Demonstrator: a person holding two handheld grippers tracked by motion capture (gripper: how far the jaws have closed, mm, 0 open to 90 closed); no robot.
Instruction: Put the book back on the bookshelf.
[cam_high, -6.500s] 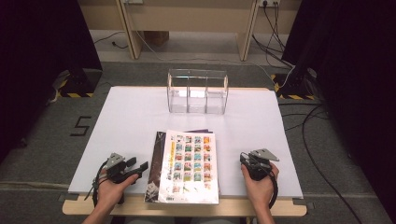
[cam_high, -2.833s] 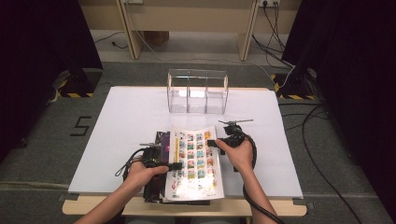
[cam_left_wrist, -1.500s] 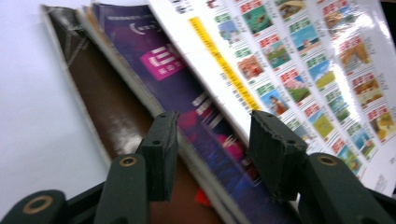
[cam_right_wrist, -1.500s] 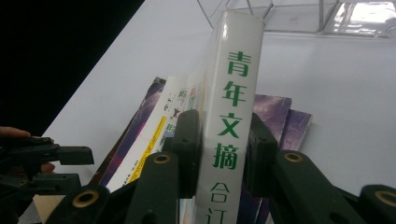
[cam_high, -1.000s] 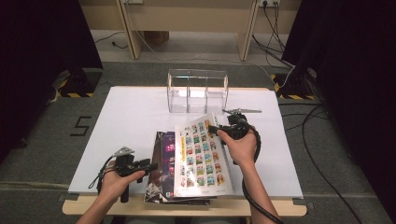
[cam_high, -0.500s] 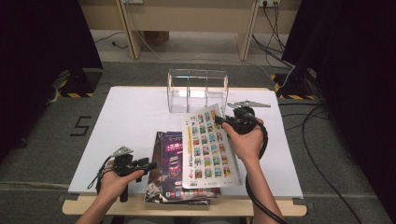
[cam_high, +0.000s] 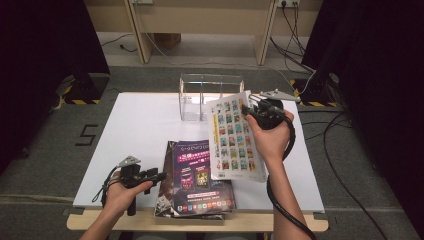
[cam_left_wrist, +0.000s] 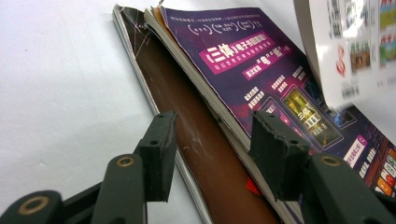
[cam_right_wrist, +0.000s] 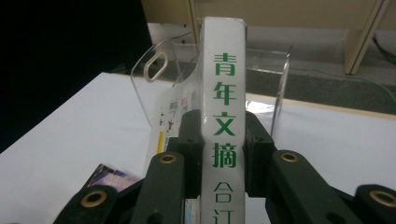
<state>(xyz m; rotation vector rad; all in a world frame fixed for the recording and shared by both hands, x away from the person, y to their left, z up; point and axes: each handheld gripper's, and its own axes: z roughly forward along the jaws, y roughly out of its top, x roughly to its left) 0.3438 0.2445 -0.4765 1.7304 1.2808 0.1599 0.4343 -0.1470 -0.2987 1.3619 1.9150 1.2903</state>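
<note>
The white desk (cam_high: 140, 120) carries a clear rack (cam_high: 210, 95) at the back, probably where the lifted magazine (cam_high: 232, 137) belongs. The right claw (cam_high: 252, 107) is clamped on its spine, holding it upright above the remaining stack (cam_high: 197, 180). The left claw (cam_high: 157, 175) sits open beside that stack, gripping nothing.

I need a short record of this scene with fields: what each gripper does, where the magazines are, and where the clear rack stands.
right gripper: shut on the spine of the white magazine, lifted and tilted above the table
left gripper: open, jaws on either side of the left edge of the stack, pads not pressing
purple magazine: lies flat on top of the stack near the front edge
clear rack: upright at the far side of the white table, with dividers, nothing seen inside
</note>
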